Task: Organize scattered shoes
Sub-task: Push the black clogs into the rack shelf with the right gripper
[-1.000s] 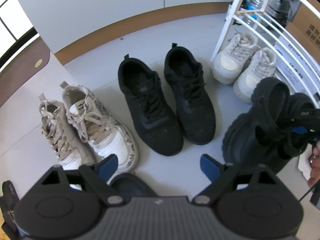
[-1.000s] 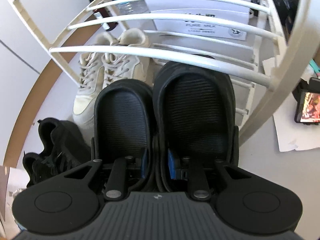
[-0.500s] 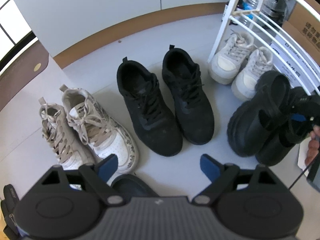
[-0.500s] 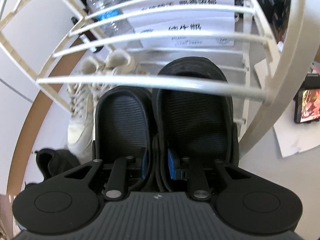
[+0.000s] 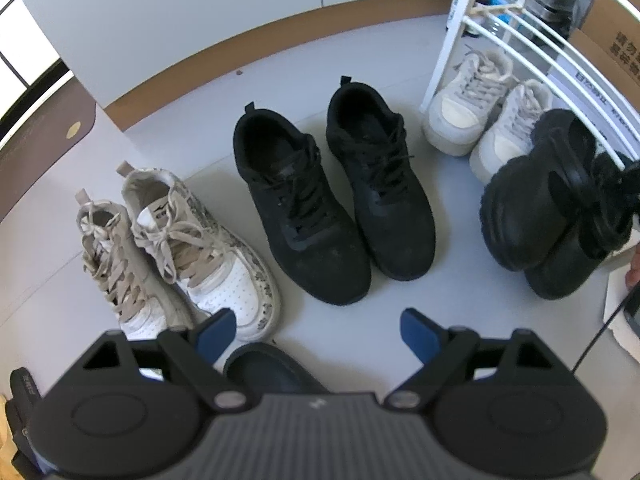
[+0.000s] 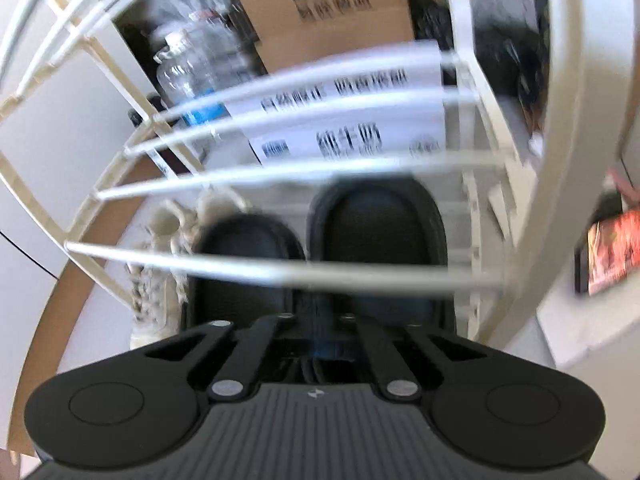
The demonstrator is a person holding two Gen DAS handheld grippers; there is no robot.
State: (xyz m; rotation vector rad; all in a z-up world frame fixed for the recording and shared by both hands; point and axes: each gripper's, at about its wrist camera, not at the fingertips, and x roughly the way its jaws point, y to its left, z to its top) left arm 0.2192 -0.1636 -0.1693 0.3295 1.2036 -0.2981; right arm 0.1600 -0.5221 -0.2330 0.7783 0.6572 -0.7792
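Jaws on our right gripper (image 6: 320, 350) are pinched together on the inner walls of the black slip-on pair (image 6: 376, 232), one opening on each side of the fingers; jaws on our left gripper (image 5: 310, 332) are spread wide with nothing between the blue pads (image 5: 418, 330).

Left wrist view only: we see the floor (image 5: 400, 304) layout. Black lace-up pair (image 5: 328, 204) sits side by side mid-floor, toes toward us. Beige-laced white pair (image 5: 172, 248) sits to its left, the two shoes touching. Dark shoe (image 5: 264, 368) sits just below the left gripper, mostly hidden. Cream pair (image 5: 480, 108) sits on the floor at the foot of the white rack (image 5: 444, 48), toes poking out under the lowest bars. This view also shows the slip-on pair from outside: toes angled down, near the rack's front and just beside the cream pair; we cannot tell if the toes touch the floor. A bit of a person's hand (image 5: 634, 268) shows at the right edge.

Right wrist view only, blurred: the rack's bars cross right in front of the slip-ons. Behind the bars we see a water bottle (image 6: 192, 80), a cardboard box (image 6: 320, 4) and a white printed carton (image 6: 352, 128). A phone screen (image 6: 612, 252) shows at the right.
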